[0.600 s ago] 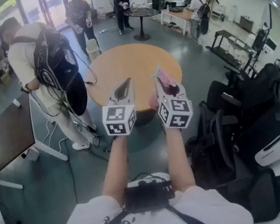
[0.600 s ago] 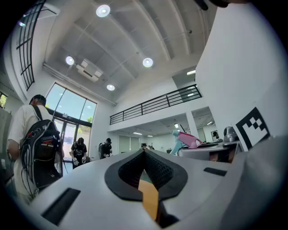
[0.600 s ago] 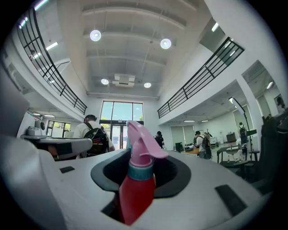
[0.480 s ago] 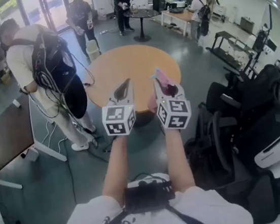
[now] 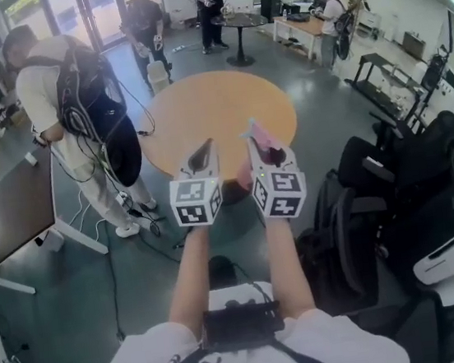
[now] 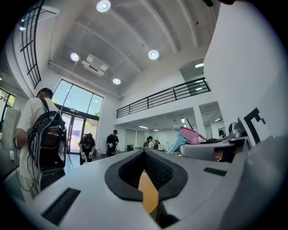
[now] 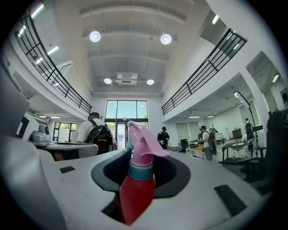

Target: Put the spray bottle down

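Note:
The spray bottle (image 7: 135, 191) has a red body and a pink trigger head (image 5: 260, 135). It stands upright between the jaws of my right gripper (image 7: 140, 165), which is shut on its neck and body. In the head view the right gripper (image 5: 266, 153) hangs level over the floor, just short of the round wooden table's (image 5: 209, 108) near edge. My left gripper (image 5: 201, 153) is beside it at the same height. In the left gripper view the left gripper (image 6: 146, 164) has its jaws together with nothing between them. The bottle's pink head (image 6: 192, 134) shows to its right.
A person with a black backpack (image 5: 83, 96) stands left of the table, cables trailing on the floor. A dark desk (image 5: 11, 213) is at the far left. Black bags and chairs (image 5: 402, 187) crowd the right side. More people and tables are at the back.
Both grippers have stayed side by side, the bottle still in the right one. The whole view has shifted slightly; the table sits a little lower in the picture.

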A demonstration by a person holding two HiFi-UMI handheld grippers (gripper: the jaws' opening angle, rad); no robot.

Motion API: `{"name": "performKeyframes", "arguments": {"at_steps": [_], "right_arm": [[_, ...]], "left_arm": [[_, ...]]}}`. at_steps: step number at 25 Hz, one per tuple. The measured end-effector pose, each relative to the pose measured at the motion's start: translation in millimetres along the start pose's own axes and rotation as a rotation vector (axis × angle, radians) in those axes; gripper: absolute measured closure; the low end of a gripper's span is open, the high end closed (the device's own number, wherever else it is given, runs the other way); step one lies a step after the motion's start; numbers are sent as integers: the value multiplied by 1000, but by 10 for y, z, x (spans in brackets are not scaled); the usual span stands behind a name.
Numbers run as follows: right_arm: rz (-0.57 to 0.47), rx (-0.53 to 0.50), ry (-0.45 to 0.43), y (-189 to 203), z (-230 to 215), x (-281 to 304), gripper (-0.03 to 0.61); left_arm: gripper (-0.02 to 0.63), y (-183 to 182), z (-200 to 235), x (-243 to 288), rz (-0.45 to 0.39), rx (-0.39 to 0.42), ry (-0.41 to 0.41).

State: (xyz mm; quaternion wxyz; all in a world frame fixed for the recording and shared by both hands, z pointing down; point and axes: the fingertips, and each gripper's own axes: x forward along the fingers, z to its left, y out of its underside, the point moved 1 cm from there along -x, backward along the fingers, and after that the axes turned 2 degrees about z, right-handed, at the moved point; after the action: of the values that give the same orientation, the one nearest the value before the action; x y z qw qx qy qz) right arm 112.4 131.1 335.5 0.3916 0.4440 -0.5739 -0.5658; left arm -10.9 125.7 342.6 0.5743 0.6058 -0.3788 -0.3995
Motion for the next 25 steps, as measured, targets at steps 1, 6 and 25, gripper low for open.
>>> {"name": "performKeyframes", "arguments": {"at_steps": [1, 6, 25], "right_arm": [[3, 8, -5, 2, -13, 13, 417], [9, 16, -17, 55, -20, 115, 417], [-54, -71, 54, -324, -433, 2577, 417]], "left_arm": [[603, 2, 3, 21, 6, -3, -3], [603, -7, -16, 196, 5, -6, 19], [603, -260, 1331, 2475, -77, 1, 57]]}}
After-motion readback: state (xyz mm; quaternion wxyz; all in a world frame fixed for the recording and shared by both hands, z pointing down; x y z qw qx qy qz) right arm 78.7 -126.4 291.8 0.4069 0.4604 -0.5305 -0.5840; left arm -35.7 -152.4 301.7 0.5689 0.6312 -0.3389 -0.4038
